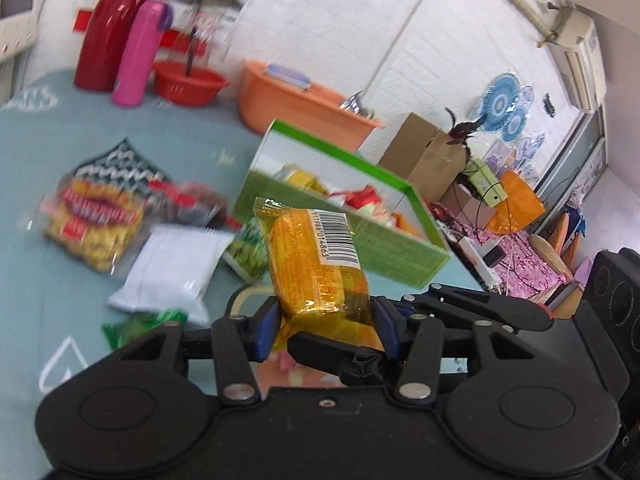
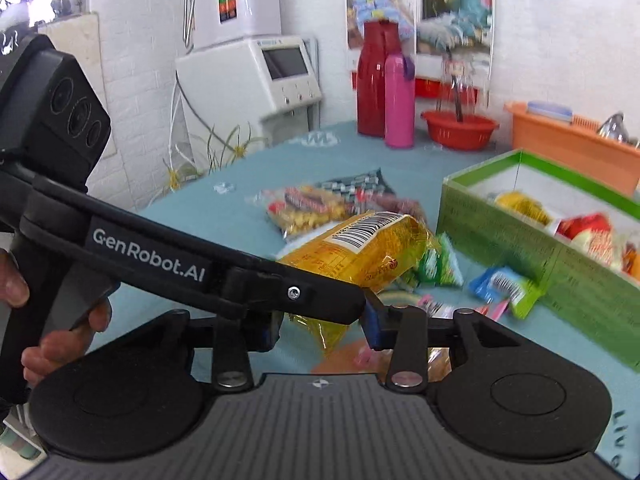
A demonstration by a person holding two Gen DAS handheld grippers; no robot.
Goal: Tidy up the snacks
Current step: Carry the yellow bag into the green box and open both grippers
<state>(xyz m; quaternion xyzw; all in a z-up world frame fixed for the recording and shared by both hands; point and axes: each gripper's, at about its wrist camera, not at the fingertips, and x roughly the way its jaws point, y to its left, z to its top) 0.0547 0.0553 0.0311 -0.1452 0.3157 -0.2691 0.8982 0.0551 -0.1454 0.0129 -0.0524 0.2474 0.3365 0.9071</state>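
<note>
Left tongs [image 1: 326, 326]: clamped on yellow foil snack packet [image 1: 316, 264], held upright above teal worktop [image 1: 36, 184]. Right tongs [image 2: 322, 330]: blue pads apart, straddling the packet's lower end. Right view only: human hand [image 2: 60, 320] gripping the left handle.

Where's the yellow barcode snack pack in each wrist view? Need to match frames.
Left wrist: yellow snack pack stands centre frame, clamped at its lower end in the left gripper.
Right wrist: same pack lies tilted at centre, behind the left gripper's arm crossing the frame.
Shared landmark: green box, right of the pack in both.
</note>
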